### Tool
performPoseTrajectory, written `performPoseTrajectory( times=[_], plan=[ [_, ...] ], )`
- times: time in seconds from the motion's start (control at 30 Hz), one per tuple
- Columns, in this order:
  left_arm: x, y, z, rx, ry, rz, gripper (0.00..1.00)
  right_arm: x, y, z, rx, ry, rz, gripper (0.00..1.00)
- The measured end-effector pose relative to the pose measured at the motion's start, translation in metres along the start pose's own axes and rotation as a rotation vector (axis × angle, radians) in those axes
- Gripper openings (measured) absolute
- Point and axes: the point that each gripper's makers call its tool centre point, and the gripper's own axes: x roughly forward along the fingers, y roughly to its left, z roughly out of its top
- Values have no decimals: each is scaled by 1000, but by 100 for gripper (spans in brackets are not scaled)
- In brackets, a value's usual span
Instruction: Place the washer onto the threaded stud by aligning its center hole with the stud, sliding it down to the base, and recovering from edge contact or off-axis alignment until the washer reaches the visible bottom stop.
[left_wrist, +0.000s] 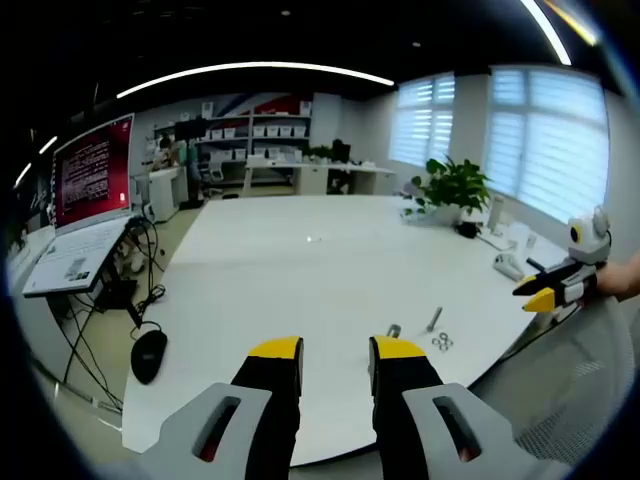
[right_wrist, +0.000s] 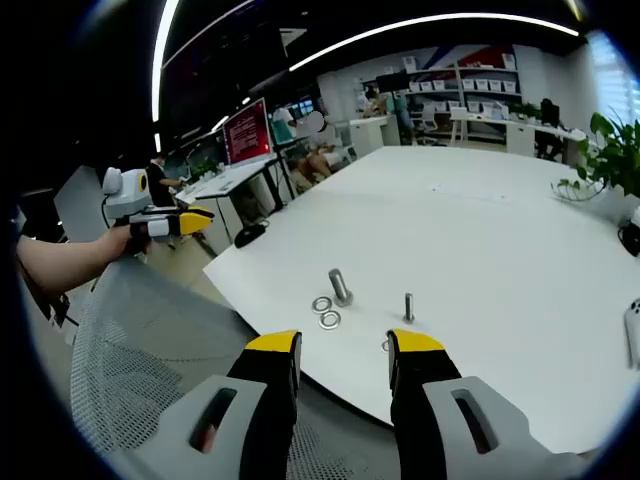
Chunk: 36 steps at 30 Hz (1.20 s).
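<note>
Large white table (right_wrist: 480, 230) in an open office; the work sits near one edge of it. In the right gripper view, the right gripper (right_wrist: 343, 345) hangs above that edge, its yellow-tipped jaws spread apart with nothing between them. Just past the jaws, two washers (right_wrist: 325, 311) lie flat on the tabletop, touching or nearly so. Just beside them stands a thick bolt (right_wrist: 340, 286), upright, head on top. A thinner threaded stud (right_wrist: 408, 306) stands upright to the right of the bolt, a short way from the washers. A small metal piece shows at the inner edge of the right jaw, possibly a third washer or nut; too hidden to tell. The left gripper (right_wrist: 196, 216) enters this view from the left, held in a hand (right_wrist: 115, 240) off the table over a grey mesh chair back (right_wrist: 130, 350); its jaw gap cannot be read here. In the left gripper view, the left gripper (left_wrist: 336, 350) has its jaws parallel and apart, holding nothing, over the near table edge. Beyond them lie the washers (left_wrist: 441, 342), the stud (left_wrist: 433, 320) and the bolt (left_wrist: 394, 330), all small. Further left, an open laptop (left_wrist: 85, 205) with a red screen and a black mouse (left_wrist: 148, 355); a potted plant (left_wrist: 455, 185) at the far side.
</note>
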Motion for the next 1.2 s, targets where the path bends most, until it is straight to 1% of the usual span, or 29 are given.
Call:
performPoseTrajectory(
  times=[0.27,0.5,0.63,0.77,1.03,1.2],
  plan=[
    [0,0,1,-6,-5,2,24,-1,-2,2,6,-10,-8,37],
    [0,2,-1,-7,4,3,24,0,-1,1,8,-8,-4,37],
    [0,1,-2,-8,11,0,24,1,1,-1,1,6,2,37],
    [0,1,-3,-4,14,-3,23,0,-1,1,15,-7,-4,37],
    [0,1,-4,-3,16,-5,22,1,1,2,10,-9,3,37],
    [0,-3,-5,-2,25,-18,23,-2,-5,3,36,-25,-21,37]
  ],
)
